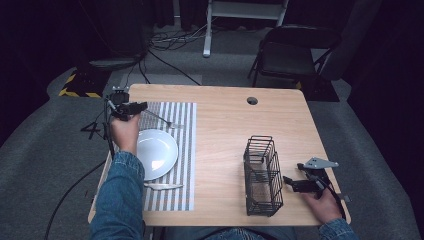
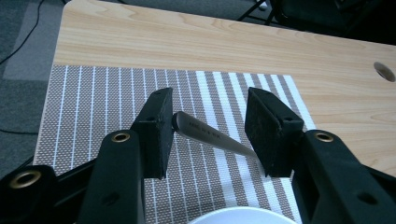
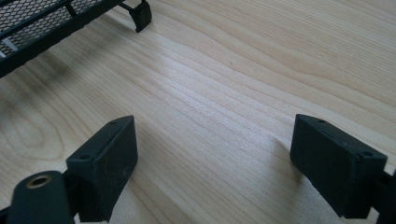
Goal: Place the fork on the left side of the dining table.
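Observation:
A metal fork (image 1: 162,120) lies on the striped placemat (image 1: 185,150), beyond the white plate (image 1: 156,152). My left gripper (image 1: 142,106) is at the fork's handle end. In the left gripper view its jaws (image 2: 209,95) stand open on either side of the fork handle (image 2: 205,133), which rests on the placemat (image 2: 93,102) with its end beside the left pad; the pads do not press on it. My right gripper (image 1: 287,182) hovers low over bare wood to the right of the black wire basket (image 1: 262,175), open (image 3: 212,135) with nothing between its fingers.
A knife (image 1: 162,186) lies on the placemat near the table's front edge, below the plate (image 2: 243,217). The basket's foot and wall (image 3: 42,23) are close to my right gripper. The wooden table (image 1: 225,120) has a cable hole at the back; a chair stands behind it.

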